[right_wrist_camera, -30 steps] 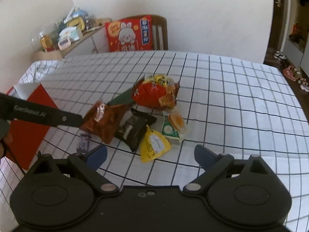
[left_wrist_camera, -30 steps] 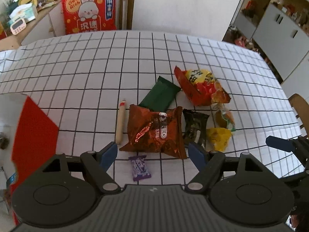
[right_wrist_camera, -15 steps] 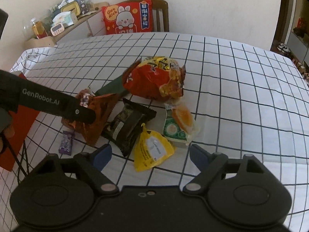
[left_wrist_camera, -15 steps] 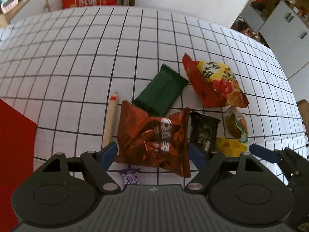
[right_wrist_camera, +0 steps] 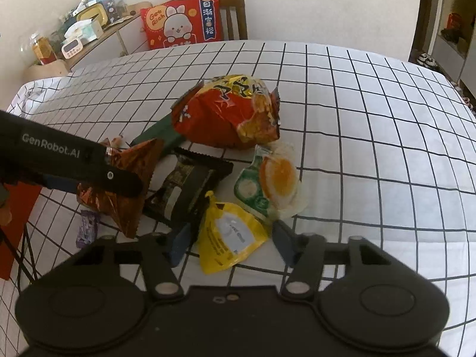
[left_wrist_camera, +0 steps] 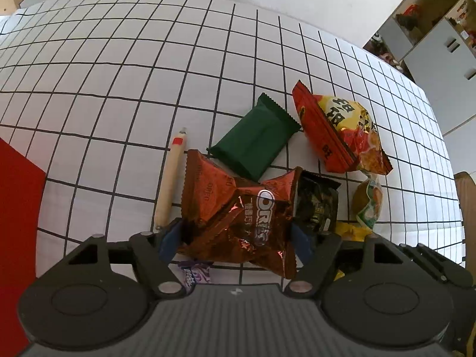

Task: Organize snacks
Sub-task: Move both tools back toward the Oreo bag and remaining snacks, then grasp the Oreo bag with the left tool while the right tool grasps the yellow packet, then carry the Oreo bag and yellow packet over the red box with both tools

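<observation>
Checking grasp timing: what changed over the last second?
Both grippers came down onto the pile. The left gripper is closing around the Oreo bag; the right gripper is closing around the yellow packet. Neither is lifted yet. The other snacks and the red box stayed put.

The far half of the worktop (right_wrist_camera: 357, 95) is bare, and its right side beside the snacks is open too; there I could pass freely. Near me the snacks lie packed together. My left fingers (left_wrist_camera: 169, 238) are closing around the Oreo bag (left_wrist_camera: 238, 208); a wooden stick (left_wrist_camera: 169, 181) lies just beside it on the left, a purple candy (left_wrist_camera: 195, 273) under its near edge, and a black packet (left_wrist_camera: 318, 205) touches it on the right. My right fingers (right_wrist_camera: 178, 242) are closing around the yellow packet (right_wrist_camera: 232, 235), with the black packet and the egg packet (right_wrist_camera: 267, 184) crowding close. A red box (left_wrist_camera: 17, 208) blocks the left edge.
</observation>
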The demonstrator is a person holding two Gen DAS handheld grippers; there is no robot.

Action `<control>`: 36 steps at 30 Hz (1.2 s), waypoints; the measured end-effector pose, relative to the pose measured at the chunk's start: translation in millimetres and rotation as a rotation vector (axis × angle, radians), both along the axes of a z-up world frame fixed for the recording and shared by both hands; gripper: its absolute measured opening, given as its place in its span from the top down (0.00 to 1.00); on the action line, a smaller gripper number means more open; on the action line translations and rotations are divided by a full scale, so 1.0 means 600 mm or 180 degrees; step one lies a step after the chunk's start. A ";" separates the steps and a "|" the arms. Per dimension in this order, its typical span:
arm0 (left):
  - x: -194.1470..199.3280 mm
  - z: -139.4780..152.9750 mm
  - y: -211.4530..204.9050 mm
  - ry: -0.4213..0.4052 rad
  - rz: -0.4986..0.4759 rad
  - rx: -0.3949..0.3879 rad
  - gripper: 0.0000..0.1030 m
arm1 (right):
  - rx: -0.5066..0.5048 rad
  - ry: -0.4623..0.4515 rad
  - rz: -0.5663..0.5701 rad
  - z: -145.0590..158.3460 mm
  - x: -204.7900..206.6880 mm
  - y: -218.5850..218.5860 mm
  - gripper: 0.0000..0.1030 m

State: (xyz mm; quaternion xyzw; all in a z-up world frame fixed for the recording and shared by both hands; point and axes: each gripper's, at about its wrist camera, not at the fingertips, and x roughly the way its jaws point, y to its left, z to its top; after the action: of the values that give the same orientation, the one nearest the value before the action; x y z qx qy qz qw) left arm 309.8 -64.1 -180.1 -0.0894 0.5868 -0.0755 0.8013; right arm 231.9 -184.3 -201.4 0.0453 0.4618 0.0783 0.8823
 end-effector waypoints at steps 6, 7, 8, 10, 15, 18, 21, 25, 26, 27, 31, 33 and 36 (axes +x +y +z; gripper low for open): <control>-0.008 0.007 0.014 -0.0008 0.0098 -0.0019 0.39 | -0.0019 -0.0006 -0.0055 0.003 -0.010 0.004 0.58; -0.010 0.009 0.016 -0.0015 0.0111 -0.0015 0.40 | -0.0014 -0.0005 -0.0057 0.004 -0.013 0.005 0.58; -0.011 0.011 0.019 -0.0018 0.0129 -0.0026 0.41 | -0.0014 -0.0004 -0.0058 0.005 -0.017 0.006 0.58; -0.016 0.015 0.026 -0.0010 0.0177 -0.0053 0.41 | -0.0004 0.0003 -0.0070 0.009 -0.026 0.007 0.58; -0.037 0.039 0.035 -0.0038 0.0204 -0.0039 0.41 | 0.0092 -0.0010 -0.0067 0.032 -0.050 0.007 0.58; -0.057 0.060 0.042 -0.0084 0.0208 -0.0005 0.41 | 0.0050 -0.0028 -0.0022 0.052 -0.068 0.013 0.58; -0.079 0.081 0.052 -0.0131 0.0206 0.0000 0.41 | 0.0078 -0.0079 0.0023 0.072 -0.086 0.020 0.58; -0.111 0.115 0.062 -0.0223 0.0164 -0.0012 0.41 | 0.0089 -0.0127 0.0073 0.100 -0.107 0.030 0.58; -0.118 0.122 0.063 -0.0243 0.0151 -0.0014 0.41 | 0.0097 -0.0143 0.0090 0.107 -0.112 0.033 0.58; -0.127 0.131 0.064 -0.0265 0.0142 -0.0009 0.41 | 0.0108 -0.0164 0.0109 0.116 -0.117 0.036 0.58; -0.158 0.163 0.076 -0.0316 0.0134 0.0008 0.41 | 0.0153 -0.0266 0.0180 0.148 -0.138 0.052 0.58; -0.173 0.177 0.086 -0.0346 0.0146 0.0004 0.41 | 0.0178 -0.0311 0.0221 0.162 -0.147 0.061 0.58; -0.193 0.196 0.103 -0.0427 0.0183 0.0027 0.41 | 0.0204 -0.0382 0.0297 0.183 -0.159 0.079 0.58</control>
State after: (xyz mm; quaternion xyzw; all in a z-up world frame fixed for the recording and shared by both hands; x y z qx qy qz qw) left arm 193.8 -2.3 -62.5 -0.0975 0.5292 -0.0559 0.8410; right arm 136.8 -137.0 -91.3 0.0471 0.4070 0.1366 0.9019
